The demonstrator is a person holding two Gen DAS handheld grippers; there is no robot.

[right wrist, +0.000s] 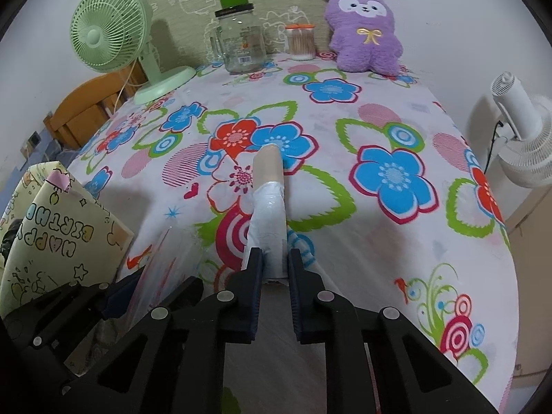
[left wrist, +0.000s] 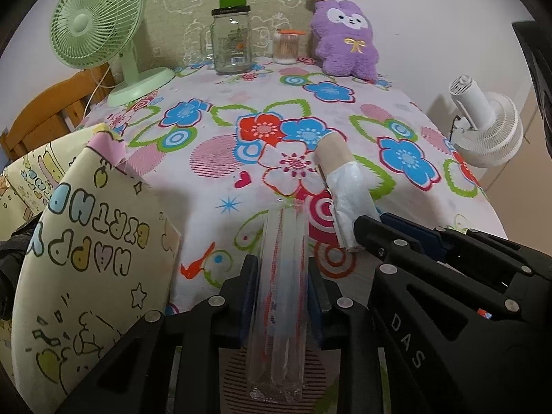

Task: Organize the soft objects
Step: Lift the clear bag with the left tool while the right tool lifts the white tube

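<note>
My left gripper [left wrist: 283,269] is shut on a clear plastic tube [left wrist: 281,276] that points forward over the flowered tablecloth [left wrist: 220,186]. My right gripper [right wrist: 274,262] is shut on a cardboard roll with white plastic bags wound on its near end [right wrist: 269,200]; it also shows in the left wrist view [left wrist: 341,186], held just right of the tube. The clear tube shows at the lower left of the right wrist view [right wrist: 165,262]. A purple plush bunny [left wrist: 345,41] sits upright at the table's far right edge against the wall [right wrist: 365,31].
A green desk fan [left wrist: 103,34] stands at the far left. A glass jar with a green cap [left wrist: 233,38] and a cotton-swab jar [left wrist: 285,46] stand at the back. A "Happy Birthday" gift bag [left wrist: 93,258] stands near left. A white fan [left wrist: 490,127] stands off the table's right.
</note>
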